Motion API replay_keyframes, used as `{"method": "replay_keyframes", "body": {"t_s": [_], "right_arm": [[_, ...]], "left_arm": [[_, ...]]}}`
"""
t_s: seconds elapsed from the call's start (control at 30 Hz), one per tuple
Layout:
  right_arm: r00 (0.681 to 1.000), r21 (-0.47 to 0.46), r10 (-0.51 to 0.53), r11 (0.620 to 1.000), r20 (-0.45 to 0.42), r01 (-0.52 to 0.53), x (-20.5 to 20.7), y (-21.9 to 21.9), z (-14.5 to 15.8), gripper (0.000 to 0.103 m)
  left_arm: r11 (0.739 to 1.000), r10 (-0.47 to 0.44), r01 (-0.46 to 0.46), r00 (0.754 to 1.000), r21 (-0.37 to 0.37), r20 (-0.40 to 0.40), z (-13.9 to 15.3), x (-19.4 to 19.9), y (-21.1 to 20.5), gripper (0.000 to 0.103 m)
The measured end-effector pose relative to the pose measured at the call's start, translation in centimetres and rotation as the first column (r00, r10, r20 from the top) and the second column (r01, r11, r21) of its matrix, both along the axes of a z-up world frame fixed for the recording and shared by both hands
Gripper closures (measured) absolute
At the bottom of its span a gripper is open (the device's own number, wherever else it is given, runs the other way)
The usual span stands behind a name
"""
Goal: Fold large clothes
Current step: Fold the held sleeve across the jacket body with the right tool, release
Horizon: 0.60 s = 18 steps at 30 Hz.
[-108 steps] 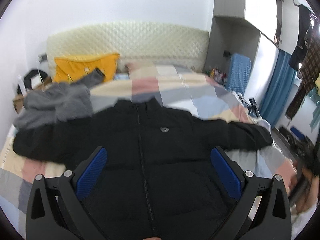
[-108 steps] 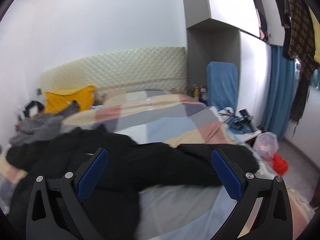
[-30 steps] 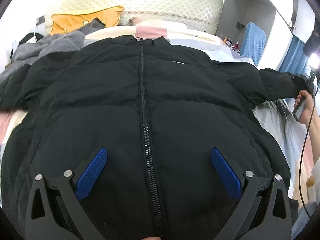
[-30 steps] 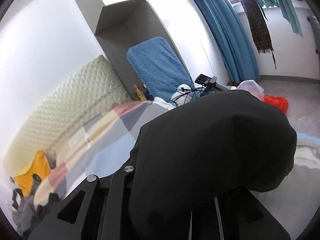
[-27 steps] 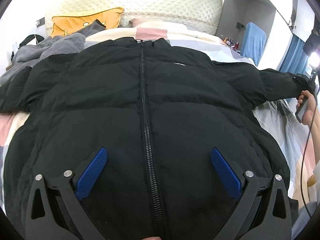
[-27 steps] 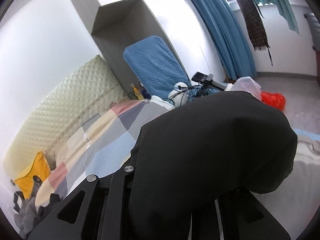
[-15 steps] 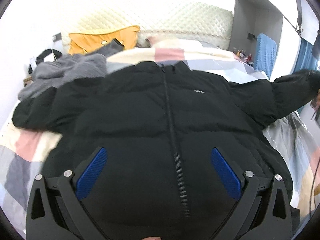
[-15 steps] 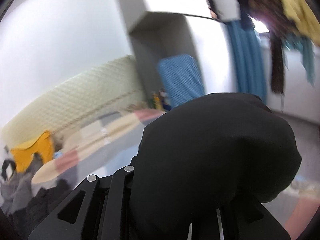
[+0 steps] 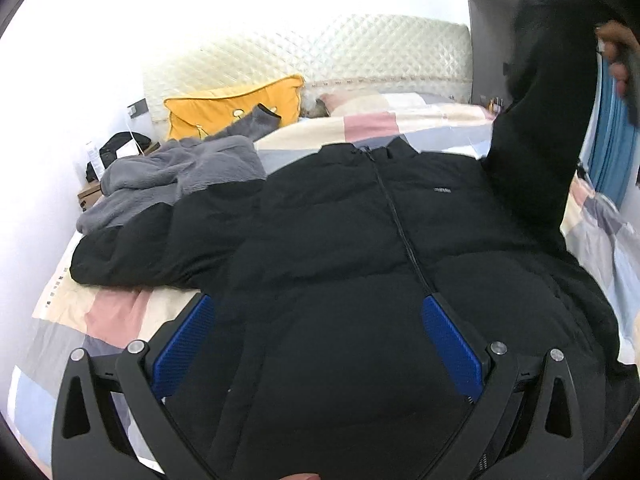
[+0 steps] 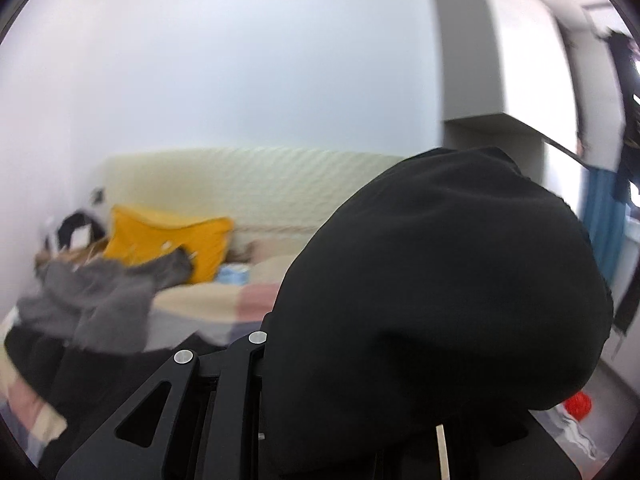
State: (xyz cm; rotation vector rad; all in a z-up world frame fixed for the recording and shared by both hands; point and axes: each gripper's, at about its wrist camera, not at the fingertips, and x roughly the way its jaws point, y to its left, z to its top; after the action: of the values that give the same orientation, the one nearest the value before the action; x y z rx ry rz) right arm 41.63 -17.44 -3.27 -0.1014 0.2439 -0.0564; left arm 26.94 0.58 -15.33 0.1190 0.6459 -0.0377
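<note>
Left wrist: black jacket [image 9: 360, 248] covers bed [image 9: 120, 312].

My bed [image 9: 132, 312] wears a checked quilt of pink, cream, grey and pale blue. The black jacket [image 9: 360, 264] lies front-up across its near part, zip running away from me. Far left, a grey fleece [image 9: 176, 172] is heaped beside it; a yellow pillow [image 9: 236, 106] leans at the quilted headboard [image 9: 360, 52].
</note>
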Motion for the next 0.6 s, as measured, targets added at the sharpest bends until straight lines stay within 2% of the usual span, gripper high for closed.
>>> {"method": "replay_keyframes", "body": {"t_s": [0.17,0.23,0.33,0.47,0.5,0.6], "right_arm": [[0.984,-0.083,0.152,0.984,-0.089,-0.16,2.7,9.9,-5.9,0.083],[0.973,-0.119,0.193,0.971,-0.127,-0.208,3.4,13.5,-8.6,0.083],[0.953,-0.185,0.234,0.945,-0.194,-0.27,4.4,18.7,-13.4,0.081],[0.908,-0.19,0.295,0.914,-0.299,-0.359,5.7,22.6,-20.3,0.08],[0.892,-0.217,0.294,0.899,-0.343,-0.38,6.1,23.5,-22.6,0.08],[0.863,-0.287,0.274,0.864,-0.424,-0.415,7.1,24.9,-26.9,0.079]], "left_arm": [[0.995,0.057,-0.054,0.998,-0.08,0.04,0.9,-0.4,4.0,0.0],[0.987,0.083,-0.081,0.996,-0.137,0.014,0.7,-0.1,6.0,0.0],[0.958,0.129,-0.133,0.991,-0.256,-0.033,-0.1,0.3,9.4,0.0],[0.946,0.161,-0.171,0.985,-0.276,-0.058,-1.3,1.3,11.4,0.0],[0.942,0.158,-0.171,0.985,-0.288,-0.066,-1.5,1.6,11.6,0.0],[0.927,0.168,-0.19,0.981,-0.325,-0.094,-2.4,2.2,12.3,0.0]]}}
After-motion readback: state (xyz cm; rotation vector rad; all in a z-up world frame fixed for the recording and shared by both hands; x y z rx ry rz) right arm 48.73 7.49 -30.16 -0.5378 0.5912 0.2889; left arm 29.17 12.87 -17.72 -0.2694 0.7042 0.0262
